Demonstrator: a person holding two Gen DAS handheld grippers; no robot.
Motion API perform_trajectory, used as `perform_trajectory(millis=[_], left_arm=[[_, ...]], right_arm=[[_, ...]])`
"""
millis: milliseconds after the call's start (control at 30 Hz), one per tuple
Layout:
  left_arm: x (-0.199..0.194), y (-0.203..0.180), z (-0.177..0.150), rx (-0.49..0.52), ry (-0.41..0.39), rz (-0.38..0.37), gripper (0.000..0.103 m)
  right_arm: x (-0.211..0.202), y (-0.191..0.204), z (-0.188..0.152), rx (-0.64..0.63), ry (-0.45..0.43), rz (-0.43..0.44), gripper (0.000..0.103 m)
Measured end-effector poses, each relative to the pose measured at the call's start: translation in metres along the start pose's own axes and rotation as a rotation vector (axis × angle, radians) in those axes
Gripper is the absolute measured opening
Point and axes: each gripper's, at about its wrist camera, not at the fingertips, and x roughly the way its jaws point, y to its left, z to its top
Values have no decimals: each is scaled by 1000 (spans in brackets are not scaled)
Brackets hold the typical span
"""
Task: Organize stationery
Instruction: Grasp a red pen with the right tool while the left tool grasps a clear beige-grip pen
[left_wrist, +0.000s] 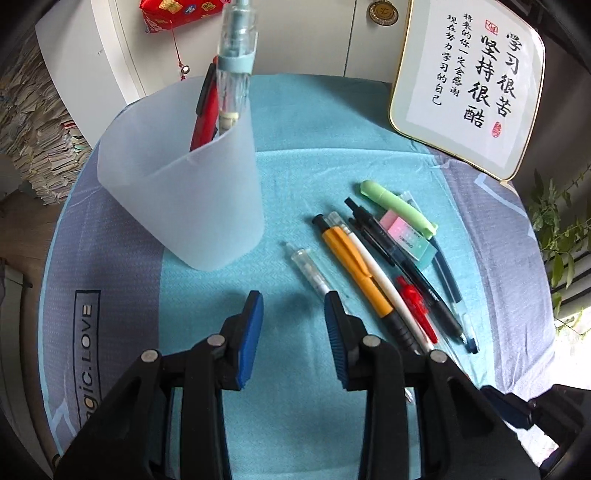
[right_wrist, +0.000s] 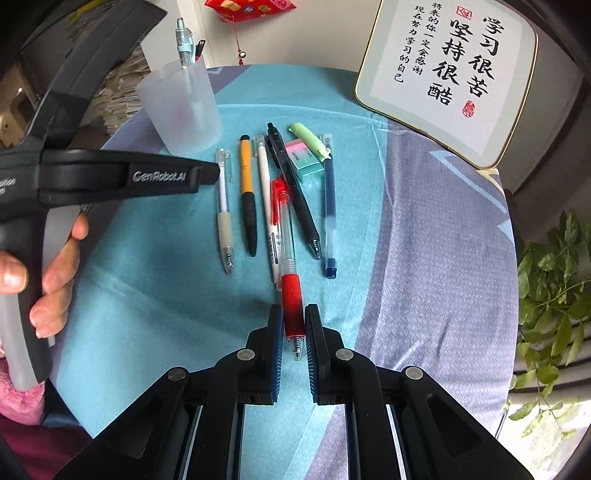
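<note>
A frosted plastic cup (left_wrist: 181, 184) stands on the blue tablecloth and holds a clear pen (left_wrist: 234, 66) and a red-black pen (left_wrist: 205, 107); it also shows in the right wrist view (right_wrist: 181, 107). Several pens lie in a row: clear (right_wrist: 224, 210), orange (right_wrist: 246, 184), white (right_wrist: 266, 192), black (right_wrist: 295, 184), blue (right_wrist: 329, 199), with a green highlighter (right_wrist: 308, 142) and an eraser (right_wrist: 304, 158). My right gripper (right_wrist: 293, 321) is shut on the red pen (right_wrist: 286, 236) at its grip. My left gripper (left_wrist: 293, 302) is open and empty, just left of the pens.
A framed calligraphy board (right_wrist: 447, 74) leans at the back right. A green plant (right_wrist: 554, 280) stands off the table's right edge. Stacked papers (left_wrist: 37, 122) lie beyond the left edge. The left gripper's body (right_wrist: 110, 177) reaches in above the table's left side.
</note>
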Motion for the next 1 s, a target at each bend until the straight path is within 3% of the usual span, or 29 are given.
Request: perform_trajectory(millis=[100, 167, 200, 233, 333, 500, 600, 667, 700, 800, 933, 1000], left_arm=[[9, 0, 2, -25, 23, 12, 32], [10, -2, 5, -20, 23, 2, 25], [10, -4, 5, -9, 25, -10, 11], [9, -6, 4, 9, 26, -18, 4], [5, -15, -5, 103, 9, -8, 3], [-11, -5, -35, 212, 51, -95, 3], [-16, 10, -37, 145, 52, -157, 3], [-23, 17, -31, 65, 12, -219, 4], [-24, 17, -28, 39, 5, -238, 9], [-19, 8, -17, -3, 35, -254, 48], [-4, -4, -5, -34, 92, -244, 48], [-7, -2, -7, -14, 76, -190, 44]], right_arm=[[-4, -1, -1, 6, -14, 7, 12], [-3, -2, 0, 13, -16, 11, 12], [-2, -2, -1, 12, -14, 9, 12], [-1, -1, -1, 9, -11, 9, 12], [0, 2, -6, -8, 3, 16, 12], [-5, 0, -22, -26, 36, 22, 12], [-8, -6, -29, -10, 28, 26, 12], [-9, -10, -28, 13, 13, 28, 12], [-11, -10, -27, 23, 2, 32, 12], [-16, -5, -26, 21, -21, 45, 12], [-17, -5, -27, 32, -21, 40, 12], [-16, -7, -27, 43, -18, 34, 12]])
